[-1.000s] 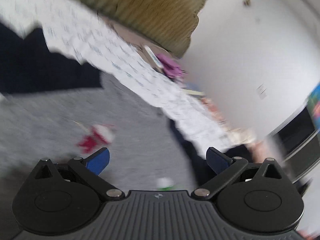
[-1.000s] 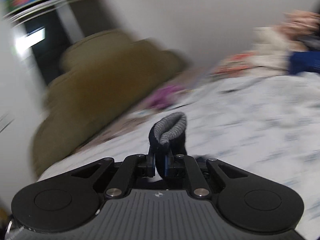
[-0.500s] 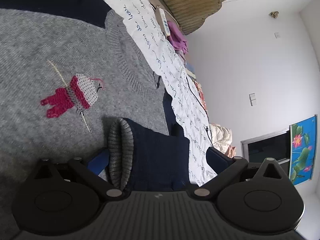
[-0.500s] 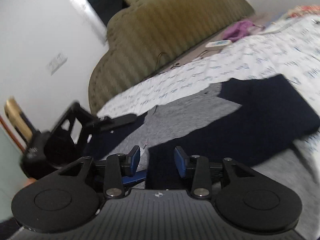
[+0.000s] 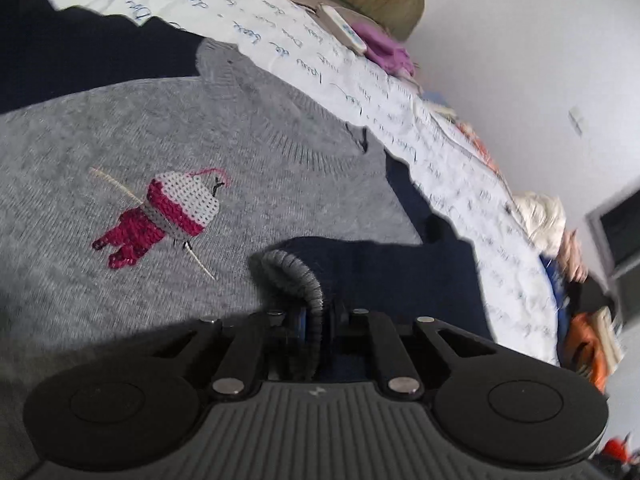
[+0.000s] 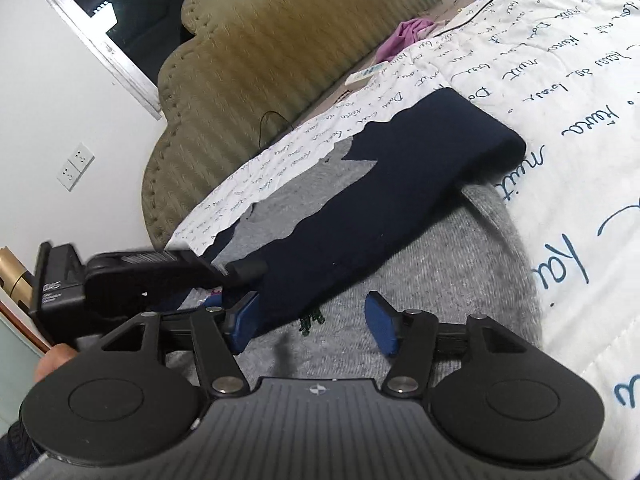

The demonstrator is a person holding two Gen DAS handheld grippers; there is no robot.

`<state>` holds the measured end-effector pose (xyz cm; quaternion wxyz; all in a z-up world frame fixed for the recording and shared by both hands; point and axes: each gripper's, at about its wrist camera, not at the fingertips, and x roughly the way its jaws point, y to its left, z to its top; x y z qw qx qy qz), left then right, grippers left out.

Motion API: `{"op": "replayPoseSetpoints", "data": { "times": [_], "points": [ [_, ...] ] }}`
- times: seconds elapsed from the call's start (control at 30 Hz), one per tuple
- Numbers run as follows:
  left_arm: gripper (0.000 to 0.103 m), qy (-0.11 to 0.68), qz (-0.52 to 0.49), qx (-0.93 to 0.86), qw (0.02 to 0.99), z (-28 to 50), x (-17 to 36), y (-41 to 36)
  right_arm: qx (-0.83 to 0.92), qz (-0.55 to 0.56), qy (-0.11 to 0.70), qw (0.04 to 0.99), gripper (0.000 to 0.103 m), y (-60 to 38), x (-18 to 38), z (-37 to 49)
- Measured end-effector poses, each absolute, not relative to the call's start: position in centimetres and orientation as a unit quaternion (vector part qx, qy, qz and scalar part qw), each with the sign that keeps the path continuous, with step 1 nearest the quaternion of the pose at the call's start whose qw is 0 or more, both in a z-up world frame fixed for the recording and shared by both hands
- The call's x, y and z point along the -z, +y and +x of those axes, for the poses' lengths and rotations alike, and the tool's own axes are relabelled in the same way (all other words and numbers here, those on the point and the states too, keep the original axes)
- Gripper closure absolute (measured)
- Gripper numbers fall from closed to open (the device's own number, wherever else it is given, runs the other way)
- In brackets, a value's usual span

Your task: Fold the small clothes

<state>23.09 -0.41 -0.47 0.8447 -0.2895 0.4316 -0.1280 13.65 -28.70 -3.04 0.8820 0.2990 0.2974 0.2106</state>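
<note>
My left gripper [image 5: 316,322] clamps the grey ribbed cuff [image 5: 298,276] of the navy sleeve [image 6: 384,184], which lies folded across the grey sweater [image 5: 120,128] on the bed. My right gripper [image 6: 312,320] has just been opening over the sweater, nothing between its jaws.

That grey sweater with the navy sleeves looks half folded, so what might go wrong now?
The left hand-held gripper pinches only the ribbed cuff, so it may slip out. The right hand-held gripper has just been opening, nothing between its jaws, so the navy sleeve lying across the grey sweater could shift.
</note>
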Motion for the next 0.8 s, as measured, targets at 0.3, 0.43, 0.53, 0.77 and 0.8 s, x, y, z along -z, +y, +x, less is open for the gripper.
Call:
{"op": "replayPoseSetpoints", "data": {
  "times": [0.3,0.43,0.53,0.77,0.8],
  "points": [
    [0.095,0.374,-0.244,0.135,0.885,23.1,-5.4,2.5,-0.218,0.322,0.307,0.869,0.033,-29.7,2.3,14.1],
    [0.095,0.353,-0.258,0.110,0.893,22.8,-7.4,6.7,-0.202,0.342,0.267,0.878,0.026,-32.6,-0.6,15.6],
    [0.095,0.351,-0.271,0.083,0.893,22.6,-7.7,9.4,-0.176,0.347,0.269,0.881,0.026,-34.6,-1.9,18.1],
    [0.095,0.359,-0.279,0.064,0.889,22.6,-7.0,11.5,-0.130,0.282,0.343,0.887,0.026,-35.1,-1.5,25.8],
    [0.095,0.359,-0.281,0.062,0.888,22.3,-7.0,12.0,-0.124,0.273,0.354,0.886,0.027,-35.0,-1.2,26.8]
  ]
}}
